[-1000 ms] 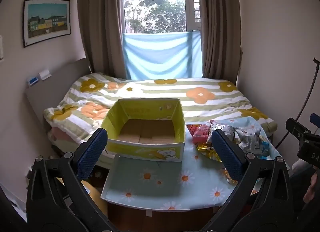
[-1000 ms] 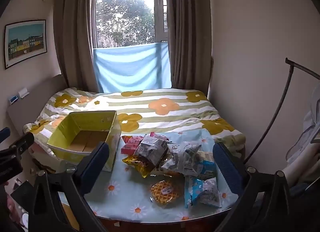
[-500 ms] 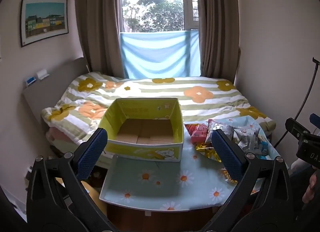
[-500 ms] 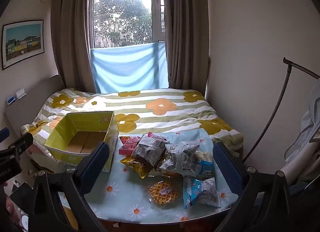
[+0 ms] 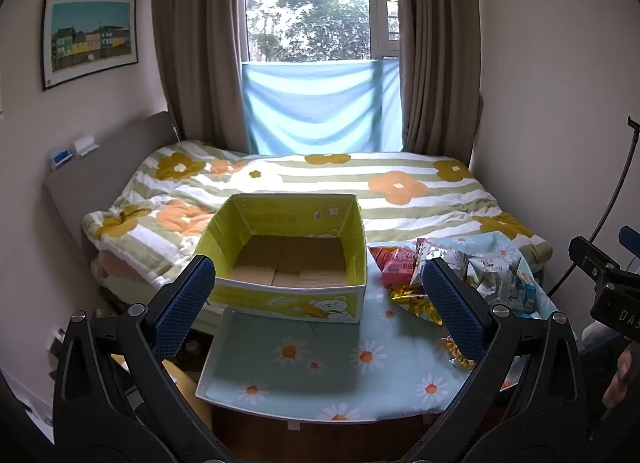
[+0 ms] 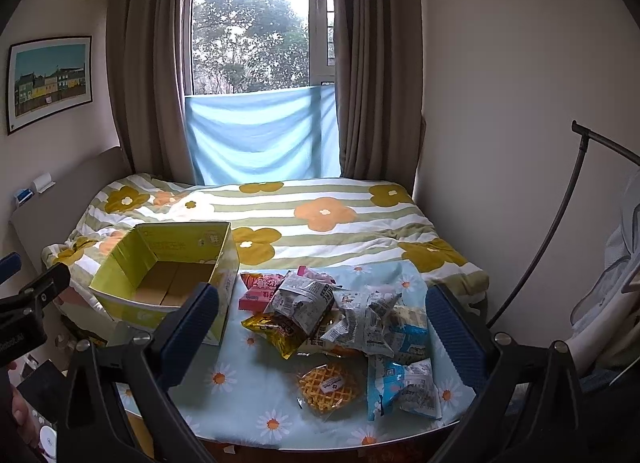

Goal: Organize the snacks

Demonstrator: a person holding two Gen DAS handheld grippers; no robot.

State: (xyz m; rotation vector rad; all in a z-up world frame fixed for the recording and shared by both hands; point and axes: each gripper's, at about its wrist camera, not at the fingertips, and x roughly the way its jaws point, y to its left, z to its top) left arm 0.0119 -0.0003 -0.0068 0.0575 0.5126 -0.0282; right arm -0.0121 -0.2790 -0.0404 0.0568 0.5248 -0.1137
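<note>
Home bedroom, flower-quilted bed (image 5: 320, 191), curtained window (image 5: 316, 7), framed picture (image 5: 90, 39)

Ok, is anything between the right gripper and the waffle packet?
Nothing visible. The open right gripper hangs above the clear-wrapped golden waffle packet, which lies alone on the daisy-print tablecloth, near the front edge.

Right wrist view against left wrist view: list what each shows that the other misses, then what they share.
Only the right wrist view shows the waffle pack whole and the blue-and-white packs at the table's near edge. Only the left wrist view shows the box square-on, with its whole cardboard floor and the bear print on its front. Both show the empty box, the snack pile, the bed, the window, and an open tool.
</note>
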